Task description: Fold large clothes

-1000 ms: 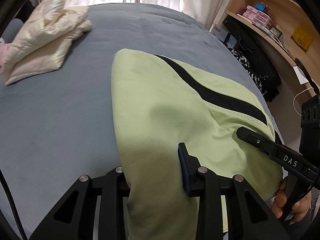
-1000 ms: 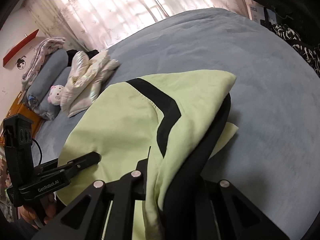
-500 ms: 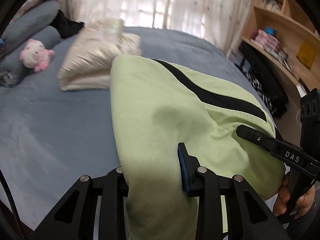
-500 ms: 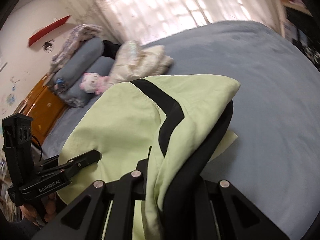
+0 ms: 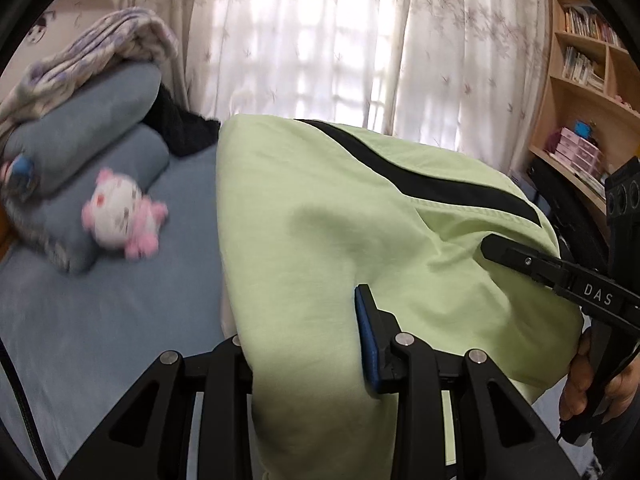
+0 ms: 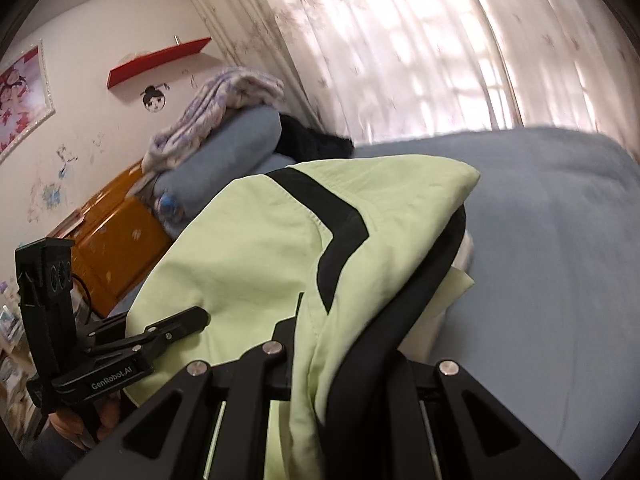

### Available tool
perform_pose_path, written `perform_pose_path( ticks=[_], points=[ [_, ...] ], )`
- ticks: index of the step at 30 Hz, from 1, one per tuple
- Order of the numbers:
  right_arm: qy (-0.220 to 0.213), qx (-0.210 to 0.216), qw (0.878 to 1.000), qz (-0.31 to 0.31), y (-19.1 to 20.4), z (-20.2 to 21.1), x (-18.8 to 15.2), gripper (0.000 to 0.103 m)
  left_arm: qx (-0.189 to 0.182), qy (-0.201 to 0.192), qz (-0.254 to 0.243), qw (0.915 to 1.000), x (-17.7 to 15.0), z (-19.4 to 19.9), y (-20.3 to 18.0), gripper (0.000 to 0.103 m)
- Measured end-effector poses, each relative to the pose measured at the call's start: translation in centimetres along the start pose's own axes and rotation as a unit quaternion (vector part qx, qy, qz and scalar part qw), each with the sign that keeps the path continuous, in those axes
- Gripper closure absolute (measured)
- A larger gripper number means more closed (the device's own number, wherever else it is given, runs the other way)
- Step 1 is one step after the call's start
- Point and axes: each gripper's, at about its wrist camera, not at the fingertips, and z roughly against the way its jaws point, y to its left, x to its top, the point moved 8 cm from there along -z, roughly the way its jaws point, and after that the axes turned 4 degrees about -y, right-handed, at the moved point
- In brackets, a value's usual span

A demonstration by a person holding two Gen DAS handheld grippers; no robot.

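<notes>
A light green garment with a black stripe point(image 5: 320, 216) hangs lifted above the blue bed point(image 5: 80, 320), draped over both tools. My left gripper point(image 5: 304, 332) is shut on its near edge; only the right finger's blue pad point(image 5: 366, 344) shows, the other is under cloth. The same garment point(image 6: 248, 264) fills the right wrist view, where my right gripper point(image 6: 344, 360) is shut on its green and black folds. Each gripper shows in the other's view, beside the cloth: the right one point(image 5: 560, 276), the left one point(image 6: 152, 340).
Blue bolsters point(image 5: 80, 152) with a patterned blanket point(image 5: 92, 52) and a pink-white plush toy point(image 5: 120, 216) lie at the bed's head. Curtained windows point(image 5: 320, 40) stand behind. Wooden shelves point(image 5: 580, 120) are at the right, an orange wooden cabinet point(image 6: 116, 248) at the left.
Both grippers have risen and tilted up with the garment. The view now reaches the curtains and bolsters; the cream folded garment has dropped out of sight.
</notes>
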Motion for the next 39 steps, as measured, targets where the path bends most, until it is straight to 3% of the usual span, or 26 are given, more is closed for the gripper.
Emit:
perform_pose_path(
  ticks=[3, 7, 11, 14, 16, 18, 29, 39],
  points=[
    [-0.008, 0.006, 1.000, -0.011, -1.5, -5.2, 3.7, 0.093, 0.003, -0.005, -0.008, 0.9999, 4.5, -5.8, 1.5, 0.073],
    [-0.010, 0.006, 0.999, -0.032, -4.6, -12.3, 6.2, 0.093, -0.006, 0.013, -0.008, 0.9999, 7.1, -13.4, 3.6, 0.073],
    [0.016, 0.006, 0.994, -0.111, -9.5, -18.4, 4.5, 0.093, -0.028, 0.065, -0.006, 0.9975, 6.2, -22.3, 6.1, 0.072],
    [0.029, 0.003, 0.986, -0.165, -13.1, -20.8, 2.0, 0.091, -0.032, 0.087, 0.018, 0.9955, 4.6, -27.0, 8.0, 0.060],
    [0.038, 0.005, 0.979, -0.200, -15.3, -22.1, 0.4, 0.089, -0.047, 0.092, 0.053, 0.9932, 3.8, -28.5, 9.0, 0.048],
    [0.043, 0.007, 0.976, -0.214, -16.6, -22.9, -0.8, 0.080, -0.058, 0.103, 0.079, 0.9898, 3.0, -29.9, 9.7, 0.039],
    [0.027, 0.012, 0.976, -0.215, -18.5, -24.4, -3.1, 0.075, -0.042, 0.095, 0.067, 0.9923, 0.9, -31.4, 8.9, 0.026],
    [0.034, 0.000, 0.975, -0.218, -19.5, -24.7, -4.2, 0.061, -0.013, 0.093, 0.073, 0.9929, 0.1, -31.4, 8.9, 0.015]
  ],
)
